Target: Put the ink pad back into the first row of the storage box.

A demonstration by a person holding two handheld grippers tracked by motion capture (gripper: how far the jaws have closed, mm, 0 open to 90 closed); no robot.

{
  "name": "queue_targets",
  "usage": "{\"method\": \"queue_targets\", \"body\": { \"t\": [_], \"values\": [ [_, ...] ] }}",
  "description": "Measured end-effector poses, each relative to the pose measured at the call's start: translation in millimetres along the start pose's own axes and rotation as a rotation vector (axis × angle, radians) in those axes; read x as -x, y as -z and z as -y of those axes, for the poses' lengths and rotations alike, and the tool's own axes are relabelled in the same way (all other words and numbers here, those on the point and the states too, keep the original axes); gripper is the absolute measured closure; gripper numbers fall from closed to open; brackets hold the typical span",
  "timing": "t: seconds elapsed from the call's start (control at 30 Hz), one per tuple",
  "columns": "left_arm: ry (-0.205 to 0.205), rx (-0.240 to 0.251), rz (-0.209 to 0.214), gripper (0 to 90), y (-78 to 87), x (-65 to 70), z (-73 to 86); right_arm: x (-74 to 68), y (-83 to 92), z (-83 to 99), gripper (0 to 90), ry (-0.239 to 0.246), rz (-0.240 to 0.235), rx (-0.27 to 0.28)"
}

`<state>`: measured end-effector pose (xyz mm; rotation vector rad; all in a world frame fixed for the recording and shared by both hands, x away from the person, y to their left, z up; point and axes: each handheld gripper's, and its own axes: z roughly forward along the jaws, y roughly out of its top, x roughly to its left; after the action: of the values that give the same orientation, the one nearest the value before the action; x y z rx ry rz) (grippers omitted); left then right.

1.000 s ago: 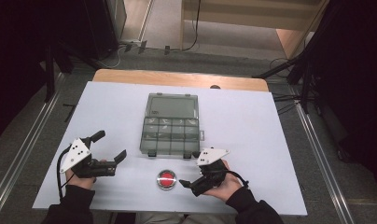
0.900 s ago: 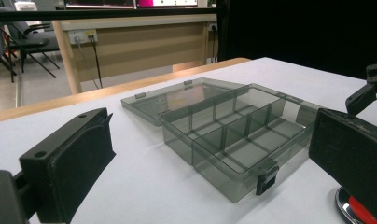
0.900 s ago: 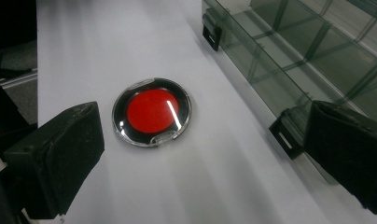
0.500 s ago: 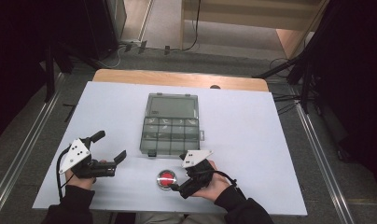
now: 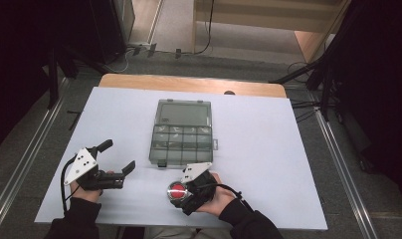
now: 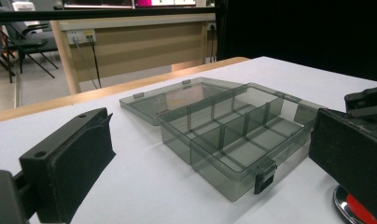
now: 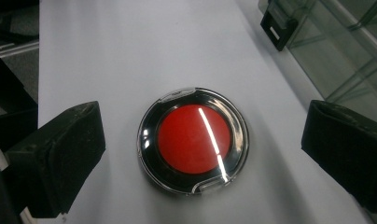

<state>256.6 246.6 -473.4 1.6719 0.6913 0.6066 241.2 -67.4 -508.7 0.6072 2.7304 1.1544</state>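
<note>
Your right tongs have moved to the left since the earlier frames and now stand over the round red compact, which lies in the same place on the bench. Your left tongs have stayed where they were, at the near left part of the bench.

From the right gripper view, the jaws of your right tongs are wide apart, one on each side of the red compact, and they hold nothing. The compact lies flat on the white surface between them, with a gap on both sides, so neither jaw touches it. It has a red middle, a black ring around it and a clear shiny edge, with a small tab at the near side and one at the far side.

From the left gripper view, the jaws of your left tongs are also wide apart and hold nothing. They point toward the grey clear organizer box, which stands apart from them.

The organizer box lies in the middle of the bench with its lid laid flat open on the far side. Its compartments look empty, as far as the views allow to tell. A black latch sits on its near edge. The red compact lies just in front of the box, near this edge, and close to your side of the bench.
</note>
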Motion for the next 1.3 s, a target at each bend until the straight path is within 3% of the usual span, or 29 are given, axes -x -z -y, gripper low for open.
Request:
{"method": "queue_targets", "body": {
  "t": [0.13,0.3,0.57,0.63,0.7,0.8,1.3],
  "values": [
    [-0.001,-0.002,0.0,0.0,0.0,0.1,0.0,-1.5,-2.9,-1.3,2.0,0.001,-0.004,-0.009],
    [-0.002,-0.005,0.003,0.0,-0.7,0.7,0.3,-5.1,-6.4,-2.0,10.5,0.04,0.017,-0.027],
    [-0.002,-0.005,0.003,0.0,-0.4,0.3,0.2,-6.1,-9.2,-2.4,15.1,0.042,0.015,-0.042],
    [-0.002,-0.002,0.008,0.0,-0.7,0.7,0.2,-6.7,-10.5,-2.2,19.7,0.045,0.017,-0.051],
    [-0.001,0.002,0.011,0.0,-0.3,0.7,0.0,-7.5,-12.2,-1.5,30.1,0.054,0.022,-0.081],
    [-0.001,0.001,0.011,0.0,-0.4,0.8,0.1,-7.0,-11.9,-1.6,30.7,0.031,0.022,-0.077],
    [-0.001,0.001,0.009,0.0,-0.3,0.6,-0.1,-4.8,-6.7,-4.5,30.8,0.008,0.053,-0.055]
  ]
}}
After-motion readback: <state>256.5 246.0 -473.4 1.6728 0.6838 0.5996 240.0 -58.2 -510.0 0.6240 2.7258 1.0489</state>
